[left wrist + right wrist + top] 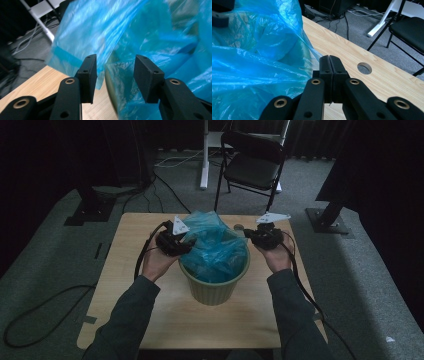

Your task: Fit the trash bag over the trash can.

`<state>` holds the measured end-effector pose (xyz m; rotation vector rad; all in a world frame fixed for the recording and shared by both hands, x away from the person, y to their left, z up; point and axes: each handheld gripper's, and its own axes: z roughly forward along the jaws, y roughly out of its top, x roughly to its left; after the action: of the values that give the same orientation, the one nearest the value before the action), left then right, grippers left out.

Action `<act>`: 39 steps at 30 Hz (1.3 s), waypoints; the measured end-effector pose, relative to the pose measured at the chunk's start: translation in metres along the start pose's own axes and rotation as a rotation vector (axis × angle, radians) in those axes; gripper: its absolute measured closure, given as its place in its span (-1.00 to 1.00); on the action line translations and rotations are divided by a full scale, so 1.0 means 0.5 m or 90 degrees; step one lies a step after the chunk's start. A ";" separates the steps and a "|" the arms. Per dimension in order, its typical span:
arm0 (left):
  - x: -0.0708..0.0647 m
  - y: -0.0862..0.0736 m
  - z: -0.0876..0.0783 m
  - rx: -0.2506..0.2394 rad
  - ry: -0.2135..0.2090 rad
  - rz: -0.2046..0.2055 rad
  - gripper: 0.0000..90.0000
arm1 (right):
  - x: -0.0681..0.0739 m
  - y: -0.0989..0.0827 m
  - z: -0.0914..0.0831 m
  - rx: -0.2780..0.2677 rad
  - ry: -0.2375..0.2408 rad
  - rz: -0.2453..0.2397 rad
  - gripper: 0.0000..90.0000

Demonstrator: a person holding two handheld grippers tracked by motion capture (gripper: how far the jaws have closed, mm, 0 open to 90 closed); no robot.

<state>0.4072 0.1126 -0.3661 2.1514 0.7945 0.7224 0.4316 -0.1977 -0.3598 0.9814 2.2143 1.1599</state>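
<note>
A pale green bucket (215,287) stands mid-table with a crumpled blue plastic bag (215,245) bulging out of its top. My left gripper (187,245) is at the bag's left side. In the left gripper view its jaws (115,75) stand open, a loose edge of the bag (100,37) hangs in and behind the gap, and the bucket's rim (110,95) curves below. My right gripper (247,236) is at the bag's right side. In the right gripper view its jaws (329,58) are pressed together, and a taut edge of the bag (262,55) runs into their tips.
The wooden table (150,310) has a round hole (364,68) near its far edge, behind the right gripper. A black folding chair (252,165) and a white stand leg (204,155) are on the carpet beyond. Cables trail from both grippers off the table.
</note>
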 end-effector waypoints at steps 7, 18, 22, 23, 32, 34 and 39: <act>-0.001 -0.004 0.000 0.008 0.027 -0.003 0.50 | -0.002 0.000 -0.003 -0.002 -0.003 0.003 0.98; -0.001 -0.003 -0.012 -0.021 0.031 -0.010 0.80 | -0.006 0.001 -0.009 -0.005 -0.006 0.006 0.98; 0.000 0.001 -0.019 -0.026 0.037 -0.004 0.99 | -0.006 0.002 -0.010 -0.006 -0.007 0.007 0.98; 0.000 0.000 -0.018 -0.025 0.039 -0.004 0.99 | -0.007 0.002 -0.010 -0.006 -0.007 0.007 0.98; 0.031 -0.013 -0.029 -0.041 0.053 -0.054 0.99 | -0.015 0.002 -0.019 -0.008 -0.014 0.012 0.98; 0.040 -0.018 -0.030 -0.039 0.058 -0.063 0.99 | -0.019 0.000 -0.020 -0.007 -0.016 0.016 0.98; 0.059 -0.032 -0.028 -0.036 0.063 -0.091 0.99 | -0.027 -0.011 -0.021 0.001 -0.020 0.026 0.98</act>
<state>0.4118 0.1486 -0.3628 1.9977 0.9580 0.7720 0.4313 -0.2156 -0.3577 1.0435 2.1793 1.1530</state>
